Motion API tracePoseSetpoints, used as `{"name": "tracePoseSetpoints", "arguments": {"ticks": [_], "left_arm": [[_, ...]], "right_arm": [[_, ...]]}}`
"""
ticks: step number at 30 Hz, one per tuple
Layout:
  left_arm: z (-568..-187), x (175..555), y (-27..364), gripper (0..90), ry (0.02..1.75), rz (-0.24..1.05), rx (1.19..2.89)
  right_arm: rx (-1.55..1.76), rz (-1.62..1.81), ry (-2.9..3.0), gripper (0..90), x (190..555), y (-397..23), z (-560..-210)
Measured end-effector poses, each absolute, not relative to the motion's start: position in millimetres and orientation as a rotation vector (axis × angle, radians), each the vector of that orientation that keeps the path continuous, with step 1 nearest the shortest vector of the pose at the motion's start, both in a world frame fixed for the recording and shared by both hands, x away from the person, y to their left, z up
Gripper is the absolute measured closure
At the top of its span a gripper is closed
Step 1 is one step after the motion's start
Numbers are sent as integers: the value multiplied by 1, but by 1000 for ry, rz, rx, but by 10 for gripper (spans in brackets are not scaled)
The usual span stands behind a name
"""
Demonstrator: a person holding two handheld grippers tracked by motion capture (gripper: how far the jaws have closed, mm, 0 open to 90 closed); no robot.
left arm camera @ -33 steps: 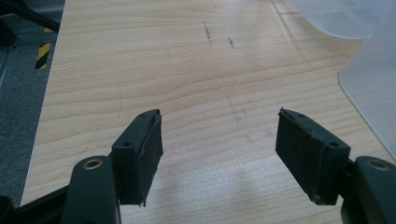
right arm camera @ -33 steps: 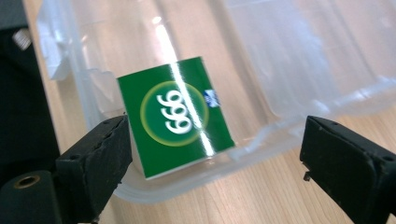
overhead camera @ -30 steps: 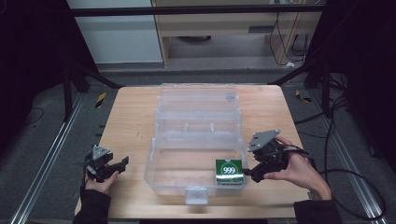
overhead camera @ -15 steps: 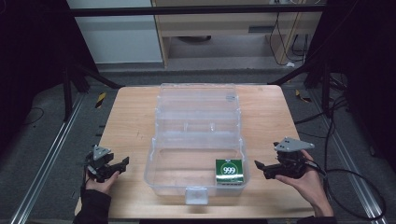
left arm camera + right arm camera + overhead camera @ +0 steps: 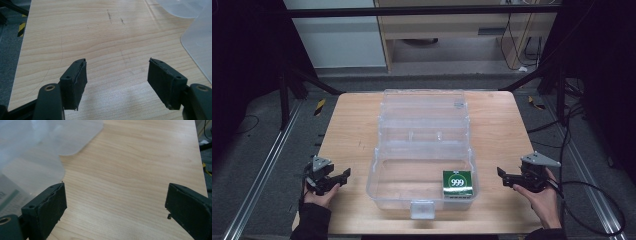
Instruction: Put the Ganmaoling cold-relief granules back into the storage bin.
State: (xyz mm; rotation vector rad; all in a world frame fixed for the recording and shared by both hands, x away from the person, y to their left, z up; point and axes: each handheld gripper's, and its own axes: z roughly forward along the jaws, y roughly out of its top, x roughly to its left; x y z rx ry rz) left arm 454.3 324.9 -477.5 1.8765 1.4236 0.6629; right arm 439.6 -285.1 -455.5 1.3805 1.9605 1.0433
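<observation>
Light wood-grain table [image 5: 347, 125] sits mid-frame in the high view, with faint scuffs and pencil-like marks near its left side, also seen in the left gripper view. Dark grey floor surrounds it, and aluminium rails run down the lower left and lower right of the frame. Black frame struts [image 5: 297, 80] cross the upper left and upper right. A white cabinet [image 5: 337, 35] stands at upper left and a wooden desk unit [image 5: 447, 30] at top centre, with cables hanging at upper right. Yellow-black hazard tape [image 5: 319, 106] lies on the floor beside the table's left edge.

Clear plastic box [image 5: 422, 145] sits centre of the table, lid open toward the top of the frame and latch at the bottom edge. Green 999 packet [image 5: 457, 183] stands inside, in the box's lower right corner.

Left gripper [image 5: 343, 175] is at lower left of the high view, near the table's bottom-left corner and well apart from the box; jaws apart, nothing between them, bare wood below.

Right gripper [image 5: 503, 176] is at lower right, near the box's right wall but not touching; jaws wide apart and empty, with the box wall blurred at the left of its view.
</observation>
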Motion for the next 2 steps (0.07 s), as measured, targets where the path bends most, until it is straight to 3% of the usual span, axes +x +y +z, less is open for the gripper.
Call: {"name": "tracePoseSetpoints", "arguments": {"ticks": [2], "left_arm": [[-478,454,325,312,1423,661,1879]], "right_arm": [[1398,1023,1944,35,441,-288,-461]]}}
